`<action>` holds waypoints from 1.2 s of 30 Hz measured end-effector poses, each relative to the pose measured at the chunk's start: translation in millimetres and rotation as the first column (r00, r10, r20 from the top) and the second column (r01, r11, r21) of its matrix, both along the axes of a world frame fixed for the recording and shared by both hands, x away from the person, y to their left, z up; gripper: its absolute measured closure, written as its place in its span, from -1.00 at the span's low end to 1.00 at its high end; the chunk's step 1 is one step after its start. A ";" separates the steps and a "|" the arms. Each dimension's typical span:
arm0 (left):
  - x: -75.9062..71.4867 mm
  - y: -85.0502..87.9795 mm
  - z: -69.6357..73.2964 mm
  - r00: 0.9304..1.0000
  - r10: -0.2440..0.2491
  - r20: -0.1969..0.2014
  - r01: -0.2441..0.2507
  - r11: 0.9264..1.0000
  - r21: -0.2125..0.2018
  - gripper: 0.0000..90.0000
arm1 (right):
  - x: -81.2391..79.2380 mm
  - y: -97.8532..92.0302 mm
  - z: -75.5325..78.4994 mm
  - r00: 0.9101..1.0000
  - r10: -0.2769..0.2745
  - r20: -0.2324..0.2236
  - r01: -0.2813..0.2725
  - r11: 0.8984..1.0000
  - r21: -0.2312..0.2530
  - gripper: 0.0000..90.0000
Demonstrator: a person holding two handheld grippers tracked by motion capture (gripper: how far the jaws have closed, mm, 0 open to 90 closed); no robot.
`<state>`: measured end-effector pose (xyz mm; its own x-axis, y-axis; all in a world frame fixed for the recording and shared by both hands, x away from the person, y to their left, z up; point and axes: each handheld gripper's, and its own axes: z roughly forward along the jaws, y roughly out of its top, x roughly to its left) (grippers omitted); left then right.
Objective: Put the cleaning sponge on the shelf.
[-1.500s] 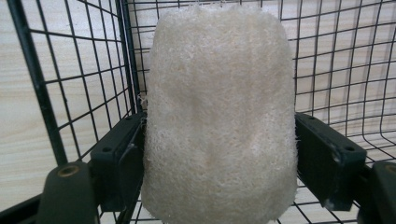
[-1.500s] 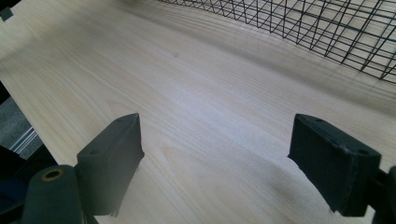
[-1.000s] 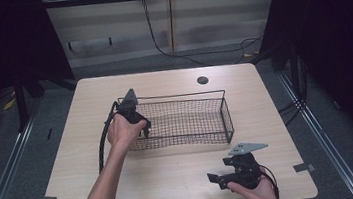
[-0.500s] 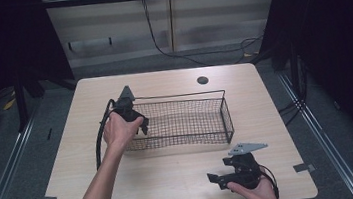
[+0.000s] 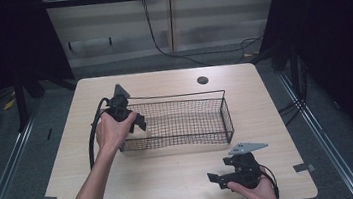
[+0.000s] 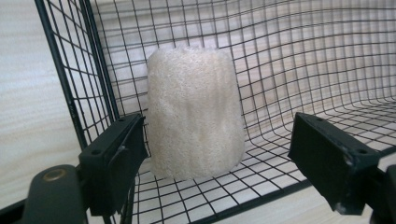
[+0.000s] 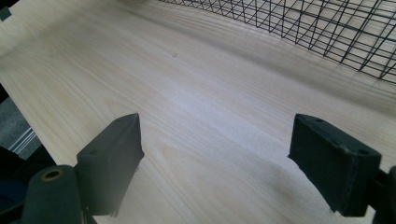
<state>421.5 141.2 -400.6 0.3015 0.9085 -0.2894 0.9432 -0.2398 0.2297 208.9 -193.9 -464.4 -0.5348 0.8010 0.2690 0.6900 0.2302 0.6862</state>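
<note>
The left gripper (image 6: 219, 154) has its jaws spread wide, the left one just beside a pale sponge (image 6: 194, 112), the right one well clear. The sponge stands upright, long axis vertical in the left gripper view, in the corner of the wire basket (image 5: 203, 126), at left of centre in the high view. The left hand (image 5: 110, 132) reaches over the basket's left end, forearm rising from the bottom edge. Compared with a second ago, this hand has shifted slightly. The right gripper (image 5: 226, 178), also gaping and empty, sits unchanged on the table (image 5: 173, 175) at lower right.
</note>
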 end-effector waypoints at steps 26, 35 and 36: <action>-49.0 33.0 21.4 0.931 -0.244 0.272 0.292 0.944 -0.154 -0.58 | 0.9 0.2 -0.9 1.000 -0.006 -0.002 0.006 1.000 -0.009 -0.64; -69.5 48.9 25.7 0.914 -0.252 0.318 0.316 0.934 -0.168 -0.51 | 0.8 0.7 -1.3 1.000 -0.009 -0.003 0.009 1.000 -0.012 -0.63; -71.7 50.7 24.8 0.914 -0.248 0.322 0.315 0.933 -0.173 -0.51 | 0.7 0.7 -1.4 1.000 -0.010 -0.002 0.010 1.000 -0.013 -0.63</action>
